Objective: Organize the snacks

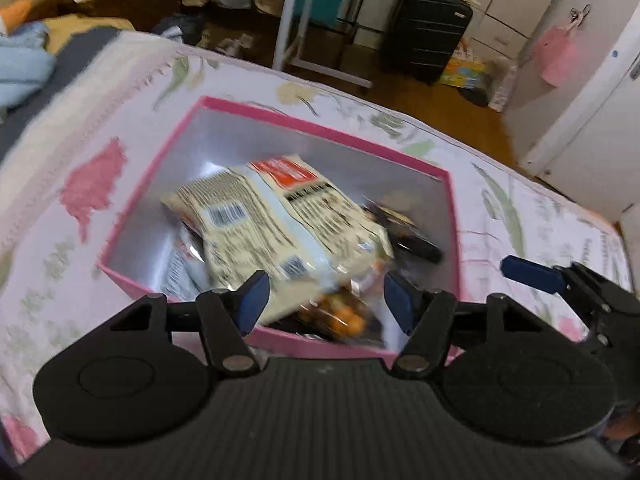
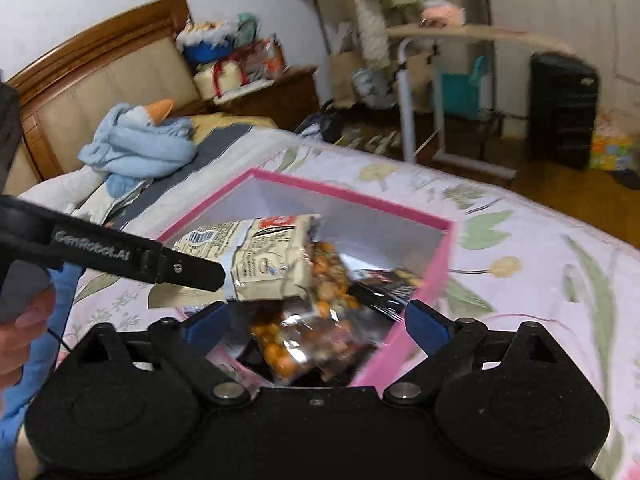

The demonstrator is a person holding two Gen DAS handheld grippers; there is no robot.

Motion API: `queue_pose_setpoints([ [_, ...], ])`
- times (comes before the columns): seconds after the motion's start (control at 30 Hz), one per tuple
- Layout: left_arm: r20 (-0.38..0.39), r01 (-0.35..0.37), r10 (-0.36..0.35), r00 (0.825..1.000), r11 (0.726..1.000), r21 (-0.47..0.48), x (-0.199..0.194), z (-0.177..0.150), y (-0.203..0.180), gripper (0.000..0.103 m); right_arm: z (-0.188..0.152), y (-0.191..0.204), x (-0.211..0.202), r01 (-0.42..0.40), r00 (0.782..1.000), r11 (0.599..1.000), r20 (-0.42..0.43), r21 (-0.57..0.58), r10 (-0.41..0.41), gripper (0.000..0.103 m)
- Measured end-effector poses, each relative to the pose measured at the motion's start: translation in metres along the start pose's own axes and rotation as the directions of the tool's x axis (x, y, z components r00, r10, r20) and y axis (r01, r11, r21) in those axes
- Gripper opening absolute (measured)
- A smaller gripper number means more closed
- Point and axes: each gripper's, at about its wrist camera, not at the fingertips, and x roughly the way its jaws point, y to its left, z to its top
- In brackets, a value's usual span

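A pink box (image 1: 280,114) with a silver inside sits on the flowered bedspread (image 1: 80,184). In it lie a cream snack bag (image 1: 280,224), a clear bag of orange nuts (image 1: 344,316) and a dark packet (image 1: 412,236). My left gripper (image 1: 324,300) is open above the box's near edge, its jaws wide and empty. My right gripper (image 2: 316,326) is open over the box (image 2: 360,196), above the nut bag (image 2: 316,320). The cream bag (image 2: 272,256) and the dark packet (image 2: 388,280) show there too. The left gripper's body (image 2: 120,256) crosses the right wrist view.
A blue plush toy (image 2: 136,144) lies by the wooden headboard (image 2: 92,76). Beyond the bed stand a black suitcase (image 1: 424,36), a white rolling table frame (image 1: 304,28), bags on the wooden floor and a white wardrobe (image 1: 580,92). The right gripper's finger (image 1: 532,274) shows at the right.
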Motion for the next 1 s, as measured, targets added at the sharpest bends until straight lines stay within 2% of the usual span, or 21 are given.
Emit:
queue_pose_setpoints([
  [0.13, 0.059, -0.044, 0.041, 0.997, 0.998, 0.036, -0.014, -0.019, -0.018, 0.063, -0.016, -0.001, -0.039, 0.063, 0.997, 0.998, 0.055, -0.015, -0.062, 0.095],
  [0.27, 0.086, -0.007, -0.001, 0.996, 0.995, 0.095, -0.034, -0.036, -0.040, 0.063, -0.021, -0.006, -0.076, 0.108, 0.990, 0.994, 0.093, 0.011, -0.108, 0.095],
  [0.4, 0.121, -0.010, -0.013, 0.993, 0.982, 0.186, -0.056, -0.054, -0.066, 0.063, -0.030, -0.013, -0.106, 0.160, 0.983, 0.985, 0.080, 0.068, -0.166, 0.095],
  [0.57, 0.159, -0.021, -0.021, 0.987, 0.966, 0.260, -0.081, -0.082, -0.097, 0.065, -0.050, -0.016, -0.138, 0.240, 0.965, 0.963, 0.076, 0.124, -0.251, 0.095],
  [0.73, 0.191, -0.030, -0.036, 0.981, 0.944, 0.329, -0.101, -0.102, -0.114, 0.066, -0.070, -0.007, -0.164, 0.281, 0.947, 0.950, 0.121, 0.137, -0.298, 0.095],
  [0.83, 0.199, -0.024, -0.049, 0.979, 0.938, 0.347, -0.111, -0.110, -0.118, 0.066, -0.078, 0.000, -0.177, 0.307, 0.933, 0.940, 0.148, 0.150, -0.328, 0.095],
  [1.0, 0.215, -0.022, -0.061, 0.975, 0.931, 0.364, -0.123, -0.123, -0.124, 0.068, -0.084, 0.003, -0.193, 0.364, 0.913, 0.916, 0.129, 0.167, -0.386, 0.096],
])
